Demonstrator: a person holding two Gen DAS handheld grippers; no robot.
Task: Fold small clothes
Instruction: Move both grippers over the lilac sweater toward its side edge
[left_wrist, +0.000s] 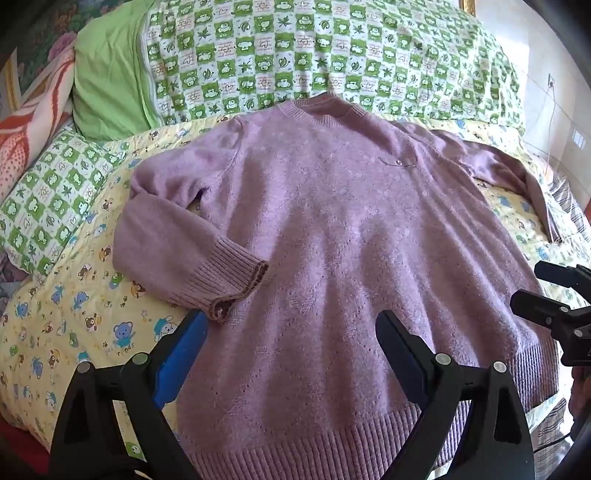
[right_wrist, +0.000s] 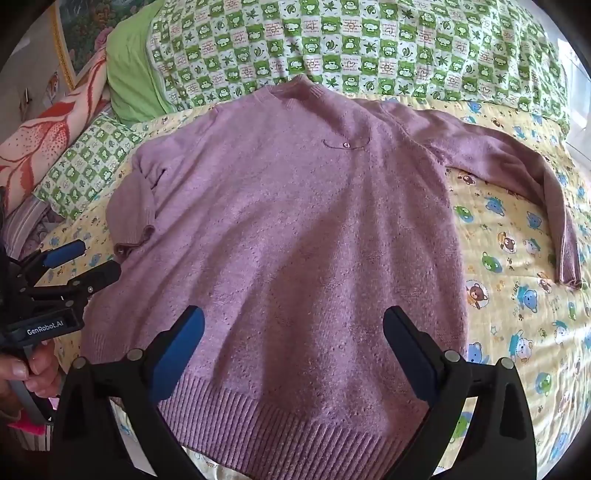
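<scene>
Sweater (left_wrist: 332, 229), lilac knit, lies flat on the yellow bear-print quilt (left_wrist: 85, 295) (one sleeve folded in, the other stretched out). We hold our left gripper (left_wrist: 288, 343) and right gripper (right_wrist: 293, 339) above its hem, both spread wide, gripping nothing.

Both wrist views steeply down, sharing sweater (left_wrist: 332, 229).

sweater (right_wrist: 295, 229) hem cut off below, wall picture (right_wrist: 92, 29) cropped by the edge
</scene>
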